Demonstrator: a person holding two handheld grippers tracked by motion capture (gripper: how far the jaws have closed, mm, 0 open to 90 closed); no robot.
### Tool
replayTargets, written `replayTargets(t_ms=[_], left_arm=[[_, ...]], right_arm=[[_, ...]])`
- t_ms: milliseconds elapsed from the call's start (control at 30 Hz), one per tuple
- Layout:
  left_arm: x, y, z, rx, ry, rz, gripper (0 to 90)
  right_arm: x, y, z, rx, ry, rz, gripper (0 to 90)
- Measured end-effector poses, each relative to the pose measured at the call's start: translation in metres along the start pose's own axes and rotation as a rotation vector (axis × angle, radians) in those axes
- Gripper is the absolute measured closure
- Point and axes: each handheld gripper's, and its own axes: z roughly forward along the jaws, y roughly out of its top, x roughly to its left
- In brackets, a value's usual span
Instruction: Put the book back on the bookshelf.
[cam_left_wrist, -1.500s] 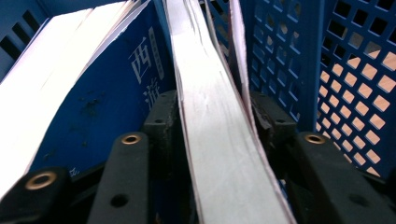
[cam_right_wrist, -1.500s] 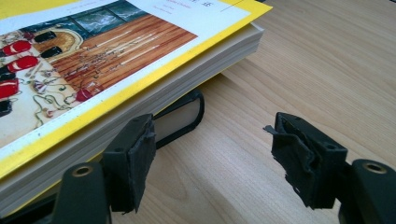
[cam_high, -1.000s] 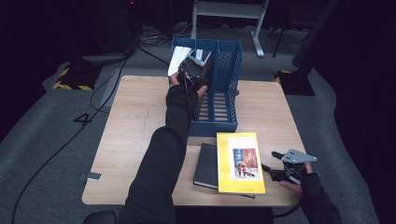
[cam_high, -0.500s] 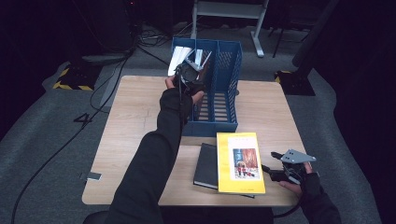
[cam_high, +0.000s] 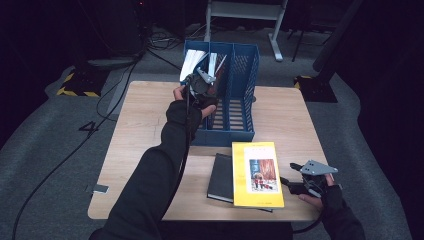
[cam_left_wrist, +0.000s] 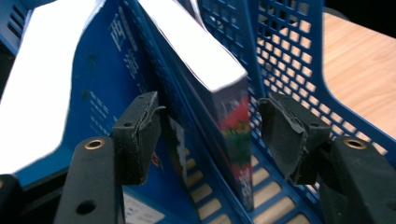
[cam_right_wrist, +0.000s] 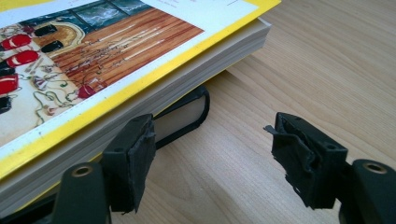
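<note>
A blue file rack (cam_high: 235, 105) with three slots stands at the table's far side. My left gripper (cam_high: 208, 80) reaches into its left part, above a white-edged book (cam_high: 191, 62). In the left gripper view the jaws (cam_left_wrist: 210, 135) are open on either side of an upright book with a colourful spine (cam_left_wrist: 231, 121), next to the rack's blue divider (cam_left_wrist: 112, 70). A yellow book (cam_high: 257, 173) lies on a black book (cam_high: 220, 176) near the front edge. My right gripper (cam_high: 289, 183) is open just right of them, its left pad (cam_right_wrist: 133, 158) by the yellow book's (cam_right_wrist: 93, 70) corner.
Bare wooden table (cam_high: 145, 130) stretches left of the rack and to the right of it (cam_high: 285, 115). Cables and a yellow-black marked block (cam_high: 75, 85) lie on the grey floor beyond the left edge. A metal stand (cam_high: 245, 10) is behind the table.
My left gripper has drawn back a little toward me at the rack. The right gripper and the two flat books have not moved.
</note>
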Motion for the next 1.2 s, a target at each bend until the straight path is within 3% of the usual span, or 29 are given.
replayTargets(t_ms=[367, 500, 667, 800, 867, 1200], left_arm=[[-0.003, -0.02, -0.02, -0.011, -0.072, 0.026, 36.3], [-0.004, -0.027, -0.03, -0.037, -0.094, 0.037, 35.5], [-0.006, -0.036, -0.037, -0.029, -0.108, 0.061, 35.0], [-0.005, -0.046, -0.04, -0.029, -0.13, 0.051, 34.1], [-0.005, -0.051, -0.042, -0.024, -0.12, 0.054, 32.8], [0.001, -0.076, -0.047, -0.021, -0.178, 0.051, 30.2]], right_arm=[[0.002, 0.0, 0.002, 0.009, 0.006, -0.002, 30.5], [0.002, 0.0, 0.003, 0.012, 0.005, -0.003, 30.7], [0.002, 0.0, 0.003, 0.013, 0.006, 0.0, 30.9], [0.002, 0.0, 0.002, 0.017, 0.006, -0.005, 30.9], [0.002, 0.0, 0.002, 0.016, 0.007, -0.003, 30.9], [0.002, 0.0, 0.002, 0.019, 0.015, 0.001, 31.1]])
